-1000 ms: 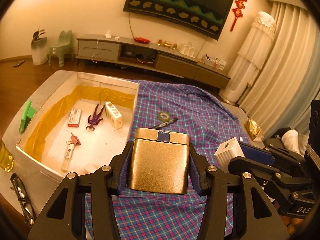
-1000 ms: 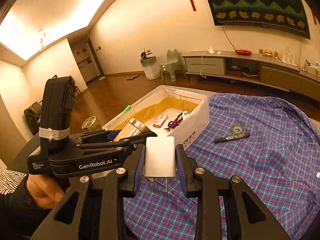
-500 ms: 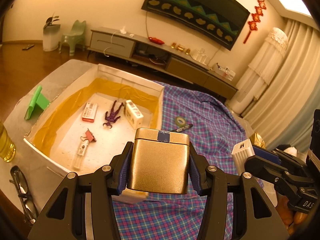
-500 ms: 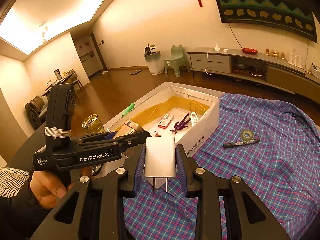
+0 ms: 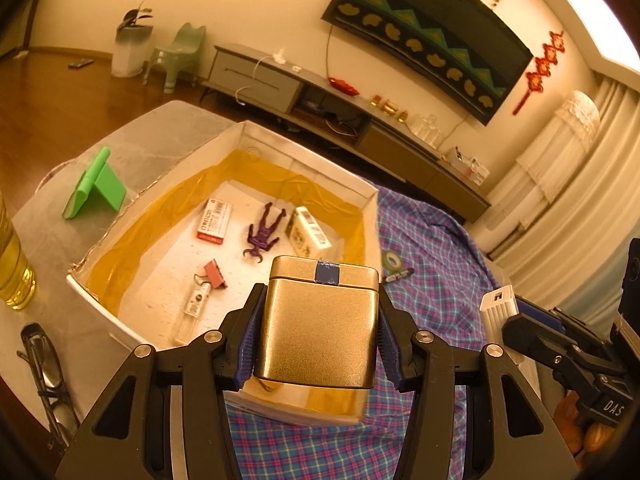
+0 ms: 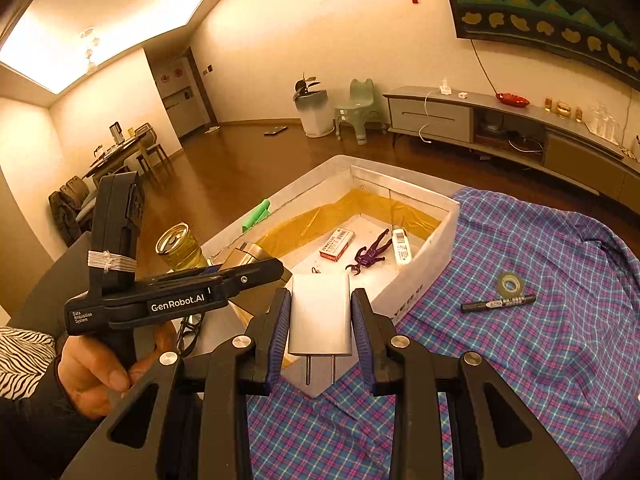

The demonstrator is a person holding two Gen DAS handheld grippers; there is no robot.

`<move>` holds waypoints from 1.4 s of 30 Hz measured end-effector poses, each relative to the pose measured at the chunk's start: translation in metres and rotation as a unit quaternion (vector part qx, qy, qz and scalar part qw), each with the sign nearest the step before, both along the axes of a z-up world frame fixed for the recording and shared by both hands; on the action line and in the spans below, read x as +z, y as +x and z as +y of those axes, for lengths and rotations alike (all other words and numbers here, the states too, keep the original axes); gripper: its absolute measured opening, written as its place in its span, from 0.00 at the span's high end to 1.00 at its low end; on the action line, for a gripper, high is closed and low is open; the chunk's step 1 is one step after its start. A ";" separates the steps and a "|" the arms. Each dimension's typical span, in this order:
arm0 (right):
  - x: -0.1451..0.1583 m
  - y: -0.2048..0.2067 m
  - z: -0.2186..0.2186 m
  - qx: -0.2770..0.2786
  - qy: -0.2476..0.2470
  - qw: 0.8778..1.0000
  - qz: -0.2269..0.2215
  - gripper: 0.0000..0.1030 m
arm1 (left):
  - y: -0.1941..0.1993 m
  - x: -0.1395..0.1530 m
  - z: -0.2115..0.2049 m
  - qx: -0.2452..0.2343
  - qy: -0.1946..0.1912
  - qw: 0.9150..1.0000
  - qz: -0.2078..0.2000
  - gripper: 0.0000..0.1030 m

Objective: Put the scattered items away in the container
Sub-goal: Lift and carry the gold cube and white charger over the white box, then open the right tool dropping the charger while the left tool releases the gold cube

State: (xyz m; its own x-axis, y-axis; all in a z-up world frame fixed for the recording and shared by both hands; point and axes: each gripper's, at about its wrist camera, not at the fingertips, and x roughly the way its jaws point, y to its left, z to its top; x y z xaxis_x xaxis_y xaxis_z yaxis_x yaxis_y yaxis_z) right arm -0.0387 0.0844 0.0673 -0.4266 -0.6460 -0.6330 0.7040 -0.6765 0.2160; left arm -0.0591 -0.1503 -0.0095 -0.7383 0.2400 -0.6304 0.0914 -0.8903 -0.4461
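My left gripper (image 5: 318,330) is shut on a gold tin (image 5: 320,324) with a blue tape strip, held over the near corner of the white box (image 5: 308,168). My right gripper (image 6: 320,320) is shut on a white charger plug (image 6: 321,314), prongs toward the camera, just outside the box's (image 6: 440,236) near wall. Inside the box lie a red-and-white packet (image 5: 214,220), a purple figure (image 5: 264,232), a white carton (image 5: 308,232), a pink binder clip (image 5: 214,274) and a clear tube (image 5: 192,312). A tape roll (image 6: 510,282) and a black marker (image 6: 498,303) lie on the plaid cloth (image 6: 540,344).
A green phone stand (image 5: 96,186), a can of yellow liquid (image 6: 178,246) and folded glasses (image 5: 44,368) sit on the grey table left of the box. A person's hand (image 6: 96,376) in a striped sleeve holds the left gripper. A TV console stands behind.
Both grippers have moved left toward the box with their loads. The gold tin now hangs over the box's near corner, and the left gripper has rolled somewhat.
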 end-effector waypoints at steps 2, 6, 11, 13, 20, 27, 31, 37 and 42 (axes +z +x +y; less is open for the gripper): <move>-0.001 -0.004 -0.006 0.001 0.003 1.000 0.000 0.69 | -0.003 -0.003 -0.002 0.000 0.003 1.000 -0.003 0.49; -0.004 -0.011 -0.016 0.004 0.009 1.000 -0.001 0.69 | -0.011 -0.009 0.000 -0.004 0.007 1.000 -0.008 0.49; -0.009 -0.025 -0.029 0.006 0.017 1.000 -0.004 0.69 | -0.023 -0.018 0.009 -0.015 0.008 1.000 -0.018 0.49; -0.012 -0.032 -0.033 0.004 0.020 1.000 -0.007 0.69 | -0.028 -0.022 0.012 -0.018 0.011 1.000 -0.022 0.49; -0.022 -0.055 -0.043 0.000 0.031 0.999 -0.015 0.69 | -0.041 -0.035 0.016 -0.019 0.018 0.999 -0.032 0.49; -0.035 -0.081 -0.054 -0.005 0.036 0.999 -0.030 0.69 | -0.046 -0.044 0.022 -0.025 0.004 0.999 -0.039 0.49; -0.042 -0.094 -0.062 -0.006 0.041 0.998 -0.037 0.69 | -0.048 -0.048 0.025 -0.033 -0.001 0.998 -0.046 0.49; -0.056 -0.110 -0.071 -0.007 0.055 0.997 -0.049 0.69 | -0.051 -0.054 0.030 -0.038 -0.015 0.998 -0.057 0.49; -0.065 -0.118 -0.079 -0.006 0.071 0.996 -0.049 0.69 | -0.053 -0.059 0.031 -0.039 -0.020 0.997 -0.068 0.49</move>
State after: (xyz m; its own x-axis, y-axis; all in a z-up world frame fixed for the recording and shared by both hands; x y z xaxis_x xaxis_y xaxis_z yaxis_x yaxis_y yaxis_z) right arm -0.1567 0.0056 0.0020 -0.3650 -0.5417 -0.7572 0.6754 -0.7138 0.1852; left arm -0.1124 -0.1197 -0.0682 -0.6246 0.2663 -0.7341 0.0779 -0.9141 -0.3979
